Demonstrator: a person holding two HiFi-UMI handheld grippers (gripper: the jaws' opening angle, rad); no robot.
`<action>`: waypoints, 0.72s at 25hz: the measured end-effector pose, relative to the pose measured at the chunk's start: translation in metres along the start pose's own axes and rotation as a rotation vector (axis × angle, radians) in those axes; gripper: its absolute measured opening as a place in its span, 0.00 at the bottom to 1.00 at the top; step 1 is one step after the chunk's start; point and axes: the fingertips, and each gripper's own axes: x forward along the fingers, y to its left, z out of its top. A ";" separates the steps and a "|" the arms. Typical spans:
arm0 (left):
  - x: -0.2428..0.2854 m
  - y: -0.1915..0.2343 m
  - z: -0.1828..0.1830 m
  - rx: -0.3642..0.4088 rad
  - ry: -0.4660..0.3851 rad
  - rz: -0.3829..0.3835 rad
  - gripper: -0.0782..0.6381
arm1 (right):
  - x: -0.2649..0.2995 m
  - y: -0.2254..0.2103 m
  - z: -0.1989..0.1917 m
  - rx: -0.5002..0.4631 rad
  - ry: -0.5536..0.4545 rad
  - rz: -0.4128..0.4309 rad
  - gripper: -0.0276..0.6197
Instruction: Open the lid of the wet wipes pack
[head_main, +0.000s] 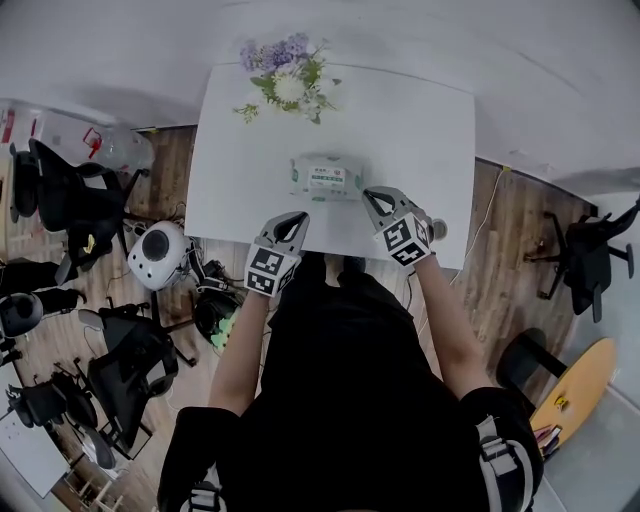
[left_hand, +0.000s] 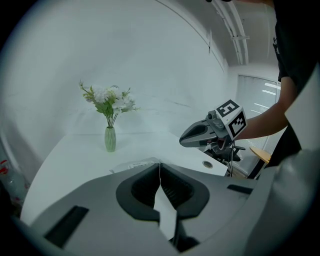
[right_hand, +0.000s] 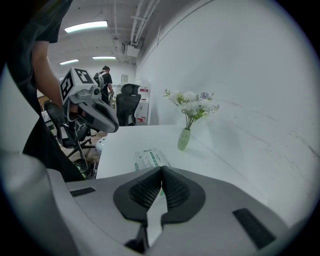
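The wet wipes pack (head_main: 327, 177) is lying flat near the middle of the white tabletop (head_main: 235, 190), a little toward its near edge, with a vase of flowers (head_main: 288, 82) standing well beyond it at the far edge. No raised flap is showing on the pack, so its lid is probably not yet opened, though the lid itself is too small to make out clearly. The left tool (head_main: 294, 220) is hovering over the near edge of the tabletop, to the near left of the pack and apart from it. Its jaws are sitting together with nothing between them. The right tool (head_main: 376, 198) is hovering just near and right of the pack, closer to it but not touching. Its jaws are likewise pressed together on nothing. Judging from this, the approach step is in hand: both tools are pointing toward the pack and neither is gripping anything. The next move is likely calling for the jaws of one tool to part and take the lid's free edge, while the other tool is steadying the soft pack so that it is not lifting with the lid.
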 end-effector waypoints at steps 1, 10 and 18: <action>0.000 -0.001 0.001 -0.001 -0.002 0.006 0.14 | 0.002 0.001 -0.002 -0.007 0.003 0.010 0.07; 0.002 0.006 -0.001 -0.012 -0.005 0.034 0.14 | 0.021 0.008 0.003 -0.040 -0.013 0.062 0.07; -0.003 0.005 0.002 -0.003 -0.005 0.028 0.14 | 0.013 0.011 0.002 -0.024 -0.009 0.056 0.07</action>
